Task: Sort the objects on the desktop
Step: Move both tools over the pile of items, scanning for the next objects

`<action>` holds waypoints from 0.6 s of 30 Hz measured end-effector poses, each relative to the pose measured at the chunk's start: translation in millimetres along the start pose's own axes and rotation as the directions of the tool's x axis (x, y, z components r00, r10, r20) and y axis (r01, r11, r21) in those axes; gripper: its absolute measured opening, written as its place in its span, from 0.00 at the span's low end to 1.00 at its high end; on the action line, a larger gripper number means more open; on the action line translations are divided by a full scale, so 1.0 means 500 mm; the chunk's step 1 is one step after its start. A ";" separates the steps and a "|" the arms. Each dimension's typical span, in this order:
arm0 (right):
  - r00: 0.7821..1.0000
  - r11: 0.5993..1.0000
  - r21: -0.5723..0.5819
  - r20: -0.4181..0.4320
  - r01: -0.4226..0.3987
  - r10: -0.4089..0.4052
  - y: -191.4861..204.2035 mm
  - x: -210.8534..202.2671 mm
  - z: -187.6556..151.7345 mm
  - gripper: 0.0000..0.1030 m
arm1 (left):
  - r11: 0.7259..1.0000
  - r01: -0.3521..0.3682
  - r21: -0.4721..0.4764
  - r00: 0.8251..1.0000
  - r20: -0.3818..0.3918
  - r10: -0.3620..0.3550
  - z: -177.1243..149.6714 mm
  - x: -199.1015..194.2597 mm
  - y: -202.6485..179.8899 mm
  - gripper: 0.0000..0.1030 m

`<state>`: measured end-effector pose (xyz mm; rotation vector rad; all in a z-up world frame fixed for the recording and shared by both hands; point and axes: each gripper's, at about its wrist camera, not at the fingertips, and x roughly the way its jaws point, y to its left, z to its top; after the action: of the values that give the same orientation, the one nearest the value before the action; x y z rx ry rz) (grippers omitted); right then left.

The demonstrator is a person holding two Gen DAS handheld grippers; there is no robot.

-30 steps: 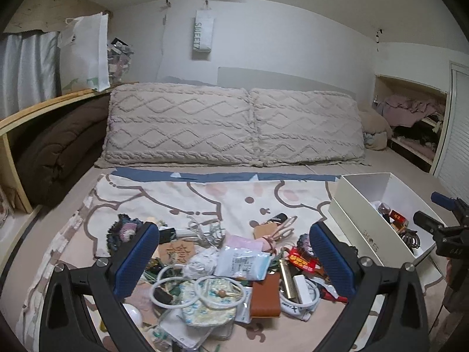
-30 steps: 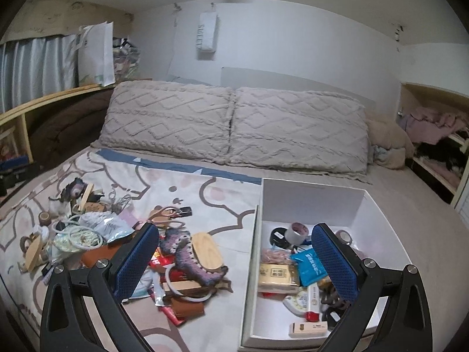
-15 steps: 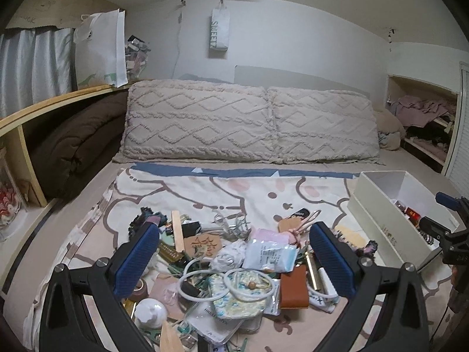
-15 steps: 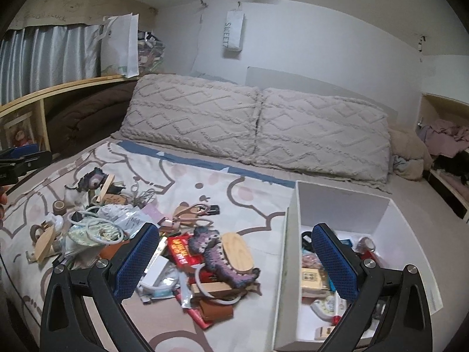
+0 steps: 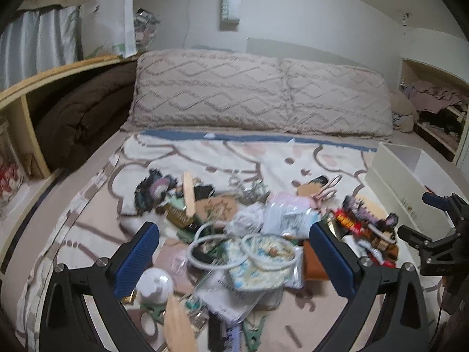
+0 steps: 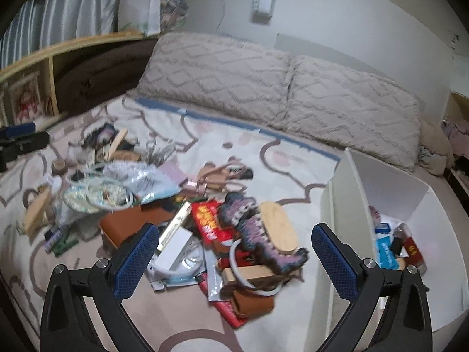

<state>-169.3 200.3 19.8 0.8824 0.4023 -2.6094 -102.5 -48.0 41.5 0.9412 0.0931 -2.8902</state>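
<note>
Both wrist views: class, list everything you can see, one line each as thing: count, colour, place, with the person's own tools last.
Textured pillows: two, beige, head of bed.
Patterned blanket: one, cream with a blue edge, under the clutter.
Open cardboard box: one, white, right of the pile, holding small items.
Oval wooden piece: one, tan, in the pile near the box.
Leather wallet: one, brown, pile centre.
Coiled cable: one, white, on the pile.
Paper bag: one, white, on the shelf.
Folded duvet: one, brown, under the shelf.
Left tool: one, black with blue pads, open, empty.
Right tool: one, same colours, open, empty.

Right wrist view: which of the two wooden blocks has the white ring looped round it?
The wooden block below the purple knitted piece, not the one far left.
</note>
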 end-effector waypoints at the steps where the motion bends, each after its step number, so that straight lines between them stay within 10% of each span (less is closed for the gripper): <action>1: 1.000 1.000 -0.010 -0.011 0.003 -0.003 0.008 0.009 -0.003 1.00 | 1.000 -0.011 -0.008 1.000 -0.008 0.011 -0.007 0.003 0.009 1.00; 18: 0.985 0.980 -0.149 -0.091 0.134 -0.149 0.096 0.121 -0.044 1.00 | 0.985 -0.112 -0.130 0.987 -0.131 0.095 -0.117 0.023 0.127 1.00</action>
<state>-182.8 150.9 -42.1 0.9723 0.6945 -2.6297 -70.1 -106.6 -14.4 1.0660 0.2413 -2.6900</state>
